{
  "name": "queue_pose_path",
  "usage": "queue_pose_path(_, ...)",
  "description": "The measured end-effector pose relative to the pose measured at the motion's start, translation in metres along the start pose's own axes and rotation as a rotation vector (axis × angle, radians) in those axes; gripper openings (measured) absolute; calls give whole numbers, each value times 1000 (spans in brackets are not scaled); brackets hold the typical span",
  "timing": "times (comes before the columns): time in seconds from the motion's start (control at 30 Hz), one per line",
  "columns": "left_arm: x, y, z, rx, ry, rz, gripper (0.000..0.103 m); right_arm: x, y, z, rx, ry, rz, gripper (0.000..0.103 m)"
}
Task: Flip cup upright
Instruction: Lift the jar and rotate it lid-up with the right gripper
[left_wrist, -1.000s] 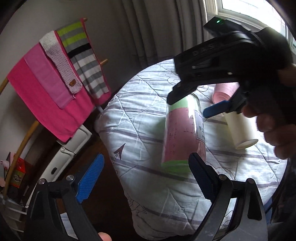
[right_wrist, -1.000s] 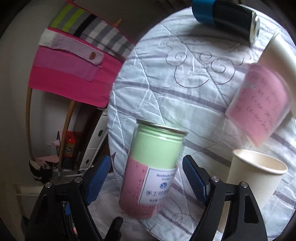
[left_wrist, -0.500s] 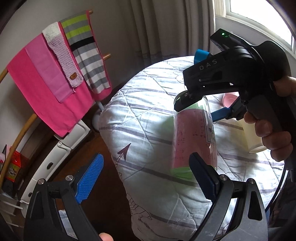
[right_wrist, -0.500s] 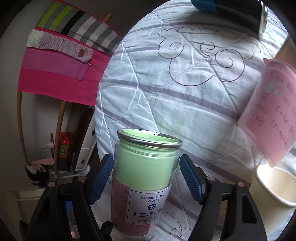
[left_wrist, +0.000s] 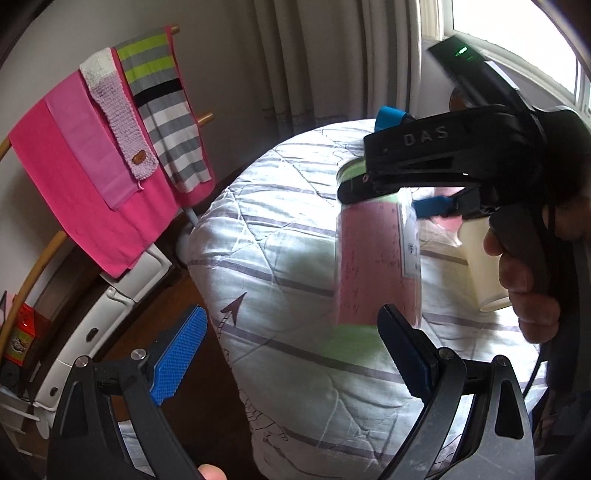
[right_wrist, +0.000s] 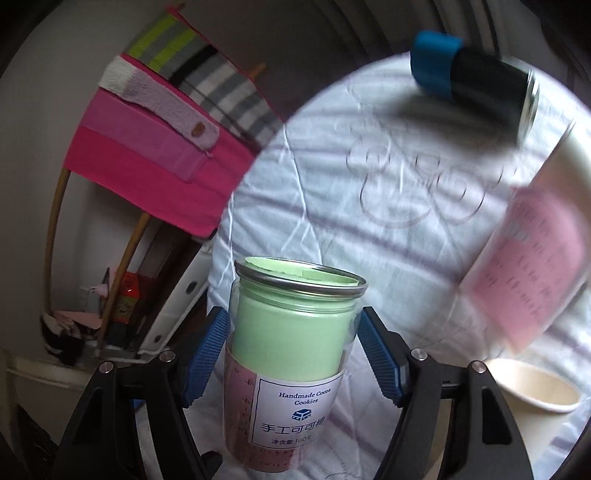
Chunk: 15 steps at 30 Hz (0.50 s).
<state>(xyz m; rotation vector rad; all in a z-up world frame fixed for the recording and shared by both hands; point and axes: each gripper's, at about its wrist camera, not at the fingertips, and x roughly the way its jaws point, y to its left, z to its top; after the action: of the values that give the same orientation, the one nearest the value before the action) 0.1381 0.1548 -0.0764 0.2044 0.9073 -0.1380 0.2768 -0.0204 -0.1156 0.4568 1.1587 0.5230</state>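
Observation:
A clear cup with green and pink paper lining and a white label stands upright between the fingers of my right gripper, its metal-rimmed mouth up. The blue pads touch its sides. In the left wrist view the same cup stands on the quilted table, with the right gripper clamped round its upper part. My left gripper is open and empty, near the table's front edge, its right finger just in front of the cup's base.
A pink cup lies on its side at the right, a cream paper cup stands upright in front of it, and a black can with a blue cap lies at the back. A rack of pink and striped cloths stands left of the table.
The right gripper has closed in on the cup, which now sits deeper between its fingers and stands straighter. Both cameras shifted a little; the left gripper stayed open.

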Motion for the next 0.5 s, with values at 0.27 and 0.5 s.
queue_pose_path(0.27, 4, 5, -3, -58, -15, -20, 95, -35, 18, -31, -237, -286, -112, 73)
queue_pose_path(0.5, 8, 16, -6, -138, -28, -30, 95, -46, 27, -67, -367, -441, -161, 73)
